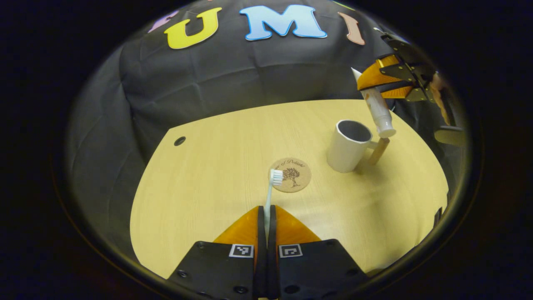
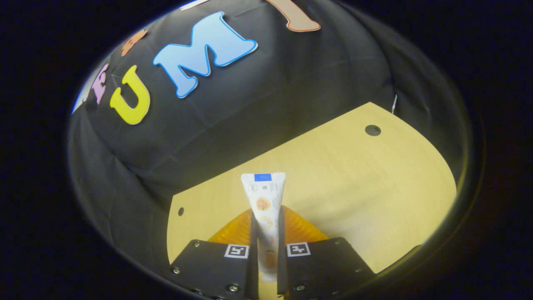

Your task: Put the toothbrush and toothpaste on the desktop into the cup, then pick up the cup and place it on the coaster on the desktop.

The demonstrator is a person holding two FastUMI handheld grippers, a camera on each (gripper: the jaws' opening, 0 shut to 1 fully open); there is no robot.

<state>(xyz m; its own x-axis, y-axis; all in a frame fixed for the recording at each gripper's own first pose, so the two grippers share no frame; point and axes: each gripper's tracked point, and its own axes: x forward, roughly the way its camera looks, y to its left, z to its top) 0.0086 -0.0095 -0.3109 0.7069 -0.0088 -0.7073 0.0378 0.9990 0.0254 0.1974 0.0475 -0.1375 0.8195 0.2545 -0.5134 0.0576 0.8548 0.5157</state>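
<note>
While both tools are loaded, the relation that matters is between the white plastic toothpaste tube (image 1: 377, 109) and the open mouth of the white ceramic cup with a wooden handle (image 1: 349, 146): in the left gripper view the tube hangs cap-down, its long axis steeply tilted, with the cap just over the handle side of the cup's rim and not yet inside. The right tongs (image 1: 385, 81) pinch that tube near its upper, crimped half; in the right gripper view the same tube (image 2: 263, 204) runs forward between the two fingers, both pressed on it, its flat crimped end pointing away over the pale wooden table (image 2: 354, 175). The left tongs (image 1: 266, 214) are pressed together on the slim white toothbrush (image 1: 271, 189), whose handle rises straight ahead along the fingers with the bristled head up, seen against the round cork coaster printed with a tree (image 1: 293, 175). The cup stands on the table right of and beyond the coaster, so the right tongs are the nearer to it, and the toothpaste looks the likelier first drop. The tube's cap end is hidden behind the fingers in the right gripper view, and the toothbrush's lower handle is buried between the left fingers.
</note>
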